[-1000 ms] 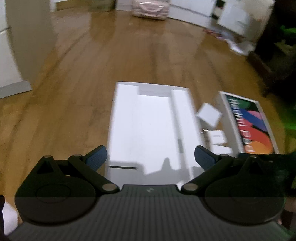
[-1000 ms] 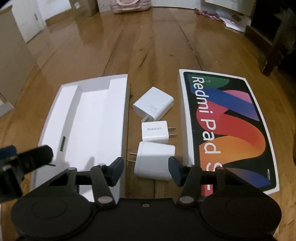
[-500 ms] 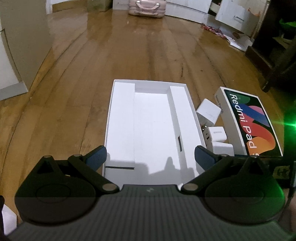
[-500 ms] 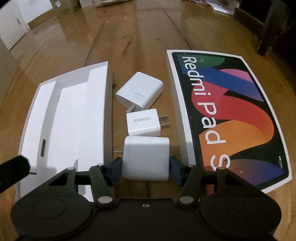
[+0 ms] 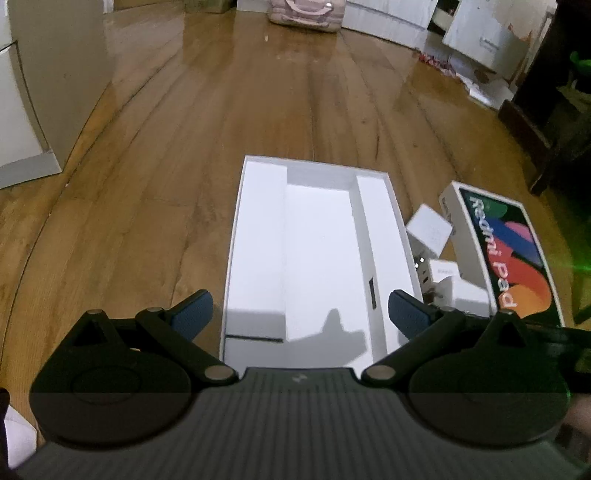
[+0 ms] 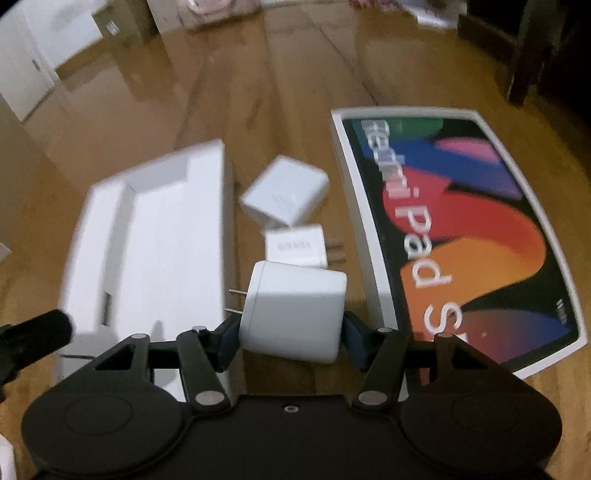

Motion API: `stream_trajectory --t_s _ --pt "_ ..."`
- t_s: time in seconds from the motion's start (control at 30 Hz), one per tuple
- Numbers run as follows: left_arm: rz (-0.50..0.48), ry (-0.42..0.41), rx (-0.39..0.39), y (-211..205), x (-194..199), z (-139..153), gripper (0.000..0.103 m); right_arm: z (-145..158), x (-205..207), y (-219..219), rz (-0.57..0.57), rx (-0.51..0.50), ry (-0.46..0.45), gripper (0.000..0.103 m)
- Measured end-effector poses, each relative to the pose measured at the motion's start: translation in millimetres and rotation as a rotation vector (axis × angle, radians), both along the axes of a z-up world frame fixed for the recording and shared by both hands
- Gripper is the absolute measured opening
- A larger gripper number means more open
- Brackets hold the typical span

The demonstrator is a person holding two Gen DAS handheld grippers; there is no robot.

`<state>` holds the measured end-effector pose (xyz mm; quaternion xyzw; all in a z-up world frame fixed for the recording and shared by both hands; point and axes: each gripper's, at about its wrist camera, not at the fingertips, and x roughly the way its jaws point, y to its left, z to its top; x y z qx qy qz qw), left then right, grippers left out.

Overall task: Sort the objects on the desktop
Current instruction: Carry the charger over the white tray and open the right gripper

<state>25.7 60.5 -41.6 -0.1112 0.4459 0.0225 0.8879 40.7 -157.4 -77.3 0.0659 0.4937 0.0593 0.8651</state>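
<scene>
- The right claw [image 6: 290, 334] is pinching a big white charger [image 6: 295, 310] by its two sides. Its pads press on the charger.
- The charger's two metal prongs stick out toward the white box tray [image 6: 147, 240].
- The charger looks tipped a little, with its front end just in front of the small charger; I cannot tell if it still touches the wood.
- The left claw [image 5: 299, 314] is spread wide with nothing in it. It hangs over the near end of the white box tray [image 5: 321, 258].
- The tray is open and has a long dip in the middle and a raised strip on each side.
- A small white charger [image 6: 295, 245] lies just past the held one, with its prongs pointing toward the colourful box lid [image 6: 461, 229].
- Another white charger [image 6: 284, 195] lies a bit farther away, turned at a slant.
- All three chargers sit in the gap between the tray and the lid.
- The lid has bright shapes in red, orange, blue and pink, and white letters on it.
- Everything rests on a shiny brown wooden tabletop [image 5: 221, 129].
- Far off, a pink bag [image 5: 306, 11] sits on the wood.
</scene>
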Motion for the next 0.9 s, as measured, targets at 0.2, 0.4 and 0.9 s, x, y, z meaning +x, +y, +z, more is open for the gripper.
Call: stream_trajectory --t_s 0.2,0.4,0.9 --pt "0.007 -0.014 -0.068 25.8 -0.6 11.8 0.103 36.4 -36.0 27.2 0.132 0.080 -0.061 0.063" --pt "0.040 0.011 -0.096 45.3 1.1 9.3 0.103 27.2 -51.6 75.9 0.291 0.094 0.010 0.063" --pt "0.029 0.057 -0.134 42.9 5.8 -1.8 0.103 -1.3 -50.7 91.8 0.273 -0.016 0.094 0.063"
